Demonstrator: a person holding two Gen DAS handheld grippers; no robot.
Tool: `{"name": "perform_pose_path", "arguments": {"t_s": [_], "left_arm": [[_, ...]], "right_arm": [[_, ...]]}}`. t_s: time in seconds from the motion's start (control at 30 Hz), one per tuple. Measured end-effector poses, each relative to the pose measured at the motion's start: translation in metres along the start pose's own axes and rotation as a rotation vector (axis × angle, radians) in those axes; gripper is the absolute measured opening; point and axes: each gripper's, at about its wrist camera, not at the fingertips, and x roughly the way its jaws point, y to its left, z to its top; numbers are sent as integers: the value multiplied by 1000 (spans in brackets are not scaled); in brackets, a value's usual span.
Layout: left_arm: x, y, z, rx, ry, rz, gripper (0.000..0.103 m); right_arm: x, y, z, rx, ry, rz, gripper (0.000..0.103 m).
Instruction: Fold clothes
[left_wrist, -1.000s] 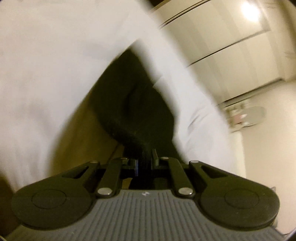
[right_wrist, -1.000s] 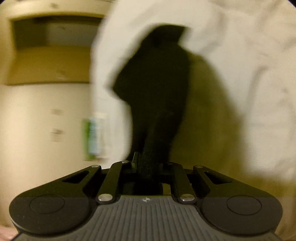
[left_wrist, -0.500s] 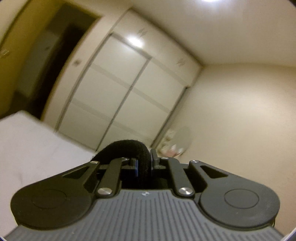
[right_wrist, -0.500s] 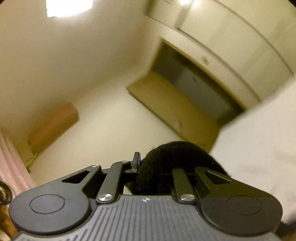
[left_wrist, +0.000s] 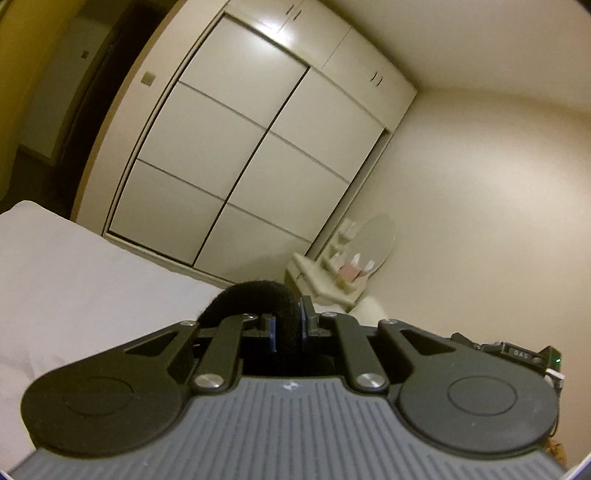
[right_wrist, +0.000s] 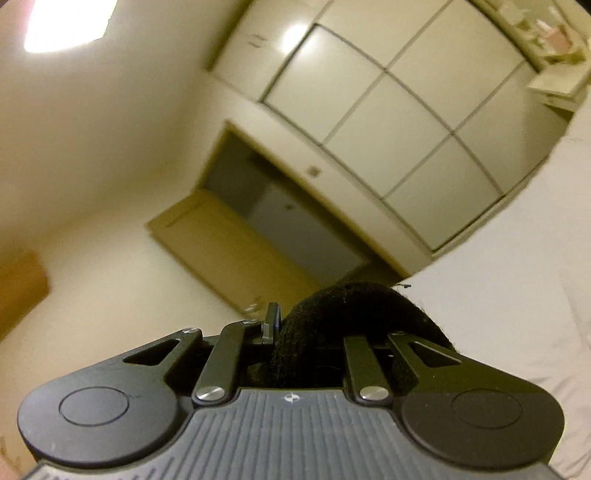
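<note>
White bedding (left_wrist: 85, 280) formed the broad surface below and beside both grippers, lying left in the left wrist view and right in the right wrist view (right_wrist: 517, 314), so the open room for laying cloth down sat between the two tools. Behind stood a panelled sliding wardrobe (left_wrist: 240, 155), an open doorway (right_wrist: 266, 221) and a small shelf of toiletries (left_wrist: 332, 280). Both cameras were tilted upward towards wall and ceiling. A black knit garment (left_wrist: 258, 299) was pinched in the left gripper (left_wrist: 284, 325), its jaws pressed onto the fabric, which arched leftward. The right gripper (right_wrist: 314, 332) likewise clamped the garment (right_wrist: 354, 302), which bulged rightward over one finger. The garment's hanging length and long axis were hidden below the frames.
</note>
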Motion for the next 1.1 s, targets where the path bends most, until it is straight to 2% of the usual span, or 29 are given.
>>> {"name": "perform_pose_path", "arguments": {"t_s": [0.07, 0.2, 0.23, 0.33, 0.43, 0.53, 0.63, 0.7, 0.77, 0.8, 0.83, 0.9, 0.93, 0.97, 1.0, 1.03, 1.07, 1.1], "left_arm": [[11, -1, 21, 31, -36, -8, 8], [4, -21, 61, 115, -153, -46, 8], [-3, -26, 60, 133, -173, -59, 8], [-22, -32, 39, 187, -197, -78, 9], [-40, -14, -18, 205, -134, -58, 9], [-48, 26, -101, 141, 33, 18, 9], [-55, 72, -199, 13, 242, 120, 9], [-57, 106, -280, -115, 429, 244, 9], [-57, 140, -361, -244, 626, 394, 9], [-59, 153, -398, -274, 726, 469, 8], [-68, 160, -433, -275, 815, 534, 8], [-77, 168, -463, -293, 882, 589, 7], [-82, 172, -476, -303, 911, 614, 7], [-86, 173, -480, -318, 904, 617, 8], [-88, 173, -481, -332, 879, 610, 9], [-96, 166, -486, -336, 856, 601, 15], [-99, 165, -486, -338, 833, 591, 18], [-94, 167, -483, -335, 813, 584, 19]], "right_arm": [[30, -13, 6, 14, -9, -43, 14], [40, 11, 30, -83, -92, 15, 14], [41, 19, 31, -103, -109, 34, 14], [32, 22, 22, -135, -113, 63, 14], [16, 7, -4, -133, -74, 74, 14], [-8, -30, -62, -73, 40, 33, 14], [-37, -85, -150, 53, 238, -86, 14], [-55, -132, -222, 178, 392, -225, 15], [-72, -179, -294, 303, 560, -407, 19], [-80, -203, -331, 368, 652, -504, 25], [-89, -226, -364, 422, 744, -598, 25], [-106, -252, -409, 424, 909, -747, 25], [-109, -254, -414, 412, 920, -757, 25], [-112, -256, -419, 399, 930, -767, 28], [-115, -258, -423, 386, 941, -778, 33], [-118, -261, -427, 373, 946, -784, 39], [-125, -265, -427, 356, 928, -776, 49], [-130, -269, -428, 342, 910, -767, 51]]}}
